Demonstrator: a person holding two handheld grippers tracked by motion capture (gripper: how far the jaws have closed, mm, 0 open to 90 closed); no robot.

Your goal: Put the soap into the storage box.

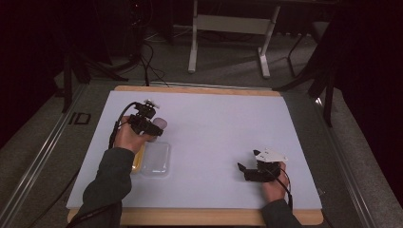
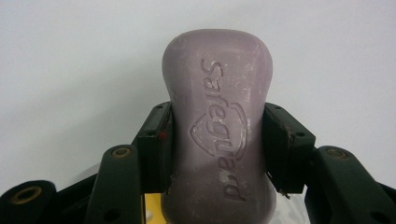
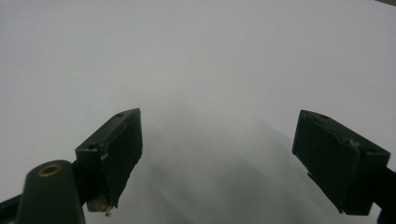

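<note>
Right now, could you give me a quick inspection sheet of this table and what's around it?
Surface: white mat on a wooden board, bare in the middle.
Job's things: purple soap bar stamped Safeguard; clear plastic lid lying flat beside a yellow tray.
Clutter: nothing seen.
Grippers: left gripper shut on the soap bar, held above the mat; right gripper open, holding nothing, low over the mat.
Cables: one black cable trails from the left gripper; more lie on the floor behind.
Surroundings: grey carpet, white table legs, dark curtains.
</note>
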